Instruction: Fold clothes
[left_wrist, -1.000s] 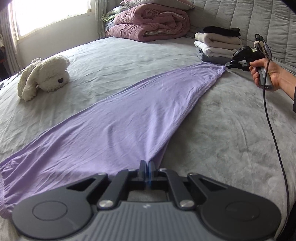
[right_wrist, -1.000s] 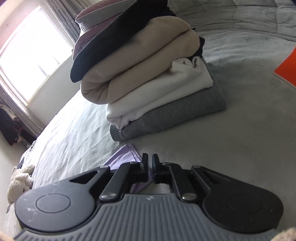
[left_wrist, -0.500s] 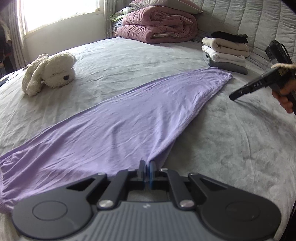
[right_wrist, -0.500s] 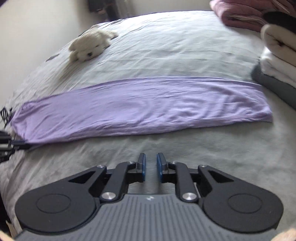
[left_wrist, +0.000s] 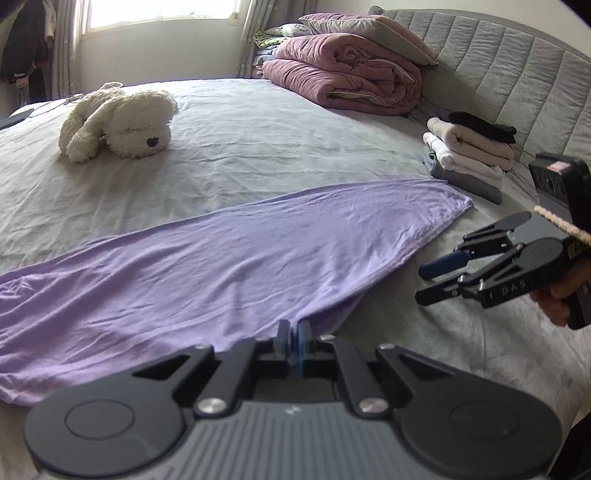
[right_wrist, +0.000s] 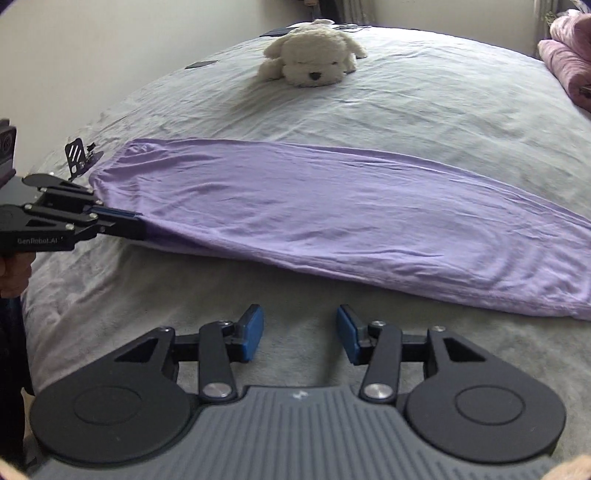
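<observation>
A long lilac garment (left_wrist: 221, 258) (right_wrist: 332, 214) lies folded into a narrow strip across the grey bed. My left gripper (left_wrist: 294, 334) (right_wrist: 138, 229) is shut on its near edge, pinching the cloth and lifting that edge a little. My right gripper (right_wrist: 300, 332) (left_wrist: 424, 282) hovers over bare bedding just in front of the garment's long side. Its jaws are opening, and nothing is between them. A hand holds each gripper's handle.
A white plush dog (left_wrist: 118, 122) (right_wrist: 314, 59) lies beyond the garment. A stack of folded clothes (left_wrist: 472, 155) sits by the grey headboard (left_wrist: 517, 74), with a pink folded duvet (left_wrist: 343, 81) and pillows further back. Bare grey bedding (right_wrist: 295, 280) lies on the near side.
My right gripper let go of the garment's far end, swung away from the folded stack toward the garment's long side, rolled and opened. The left gripper kept its pinch, rolling slightly.
</observation>
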